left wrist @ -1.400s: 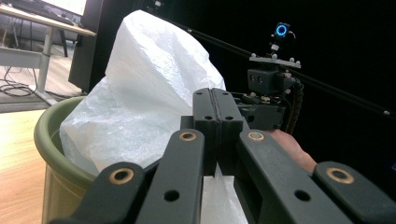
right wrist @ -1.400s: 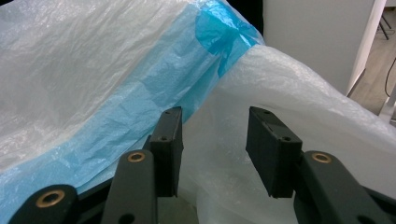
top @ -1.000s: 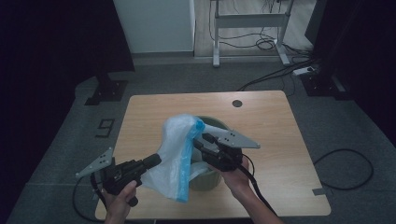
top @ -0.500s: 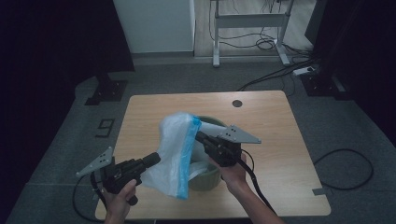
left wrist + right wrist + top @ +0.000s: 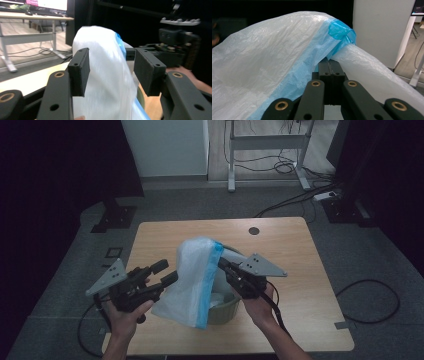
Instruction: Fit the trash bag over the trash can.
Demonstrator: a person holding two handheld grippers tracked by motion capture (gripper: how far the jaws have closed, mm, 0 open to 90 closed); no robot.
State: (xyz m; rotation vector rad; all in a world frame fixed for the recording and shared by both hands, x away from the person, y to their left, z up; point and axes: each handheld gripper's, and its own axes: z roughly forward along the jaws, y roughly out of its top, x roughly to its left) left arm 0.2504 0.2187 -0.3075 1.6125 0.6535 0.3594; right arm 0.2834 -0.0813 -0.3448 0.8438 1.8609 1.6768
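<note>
White plastic bag hangs over the bin near the table's front edge, its blue rim pinched by the right gripper, its loose side between the left gripper's spread jaws.

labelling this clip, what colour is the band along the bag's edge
Blue, on a translucent white plastic bag; the band shows best in the right gripper view.

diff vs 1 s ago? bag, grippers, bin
The right gripper, shut on the bag's blue-edged rim, drifted slightly right and lifted it, so the bag's top now bulges higher over the bin. The left gripper stayed open at the bag's left side, jaws either side of the plastic without clamping it. No grasp or release. The bin and the table are as before.
</note>
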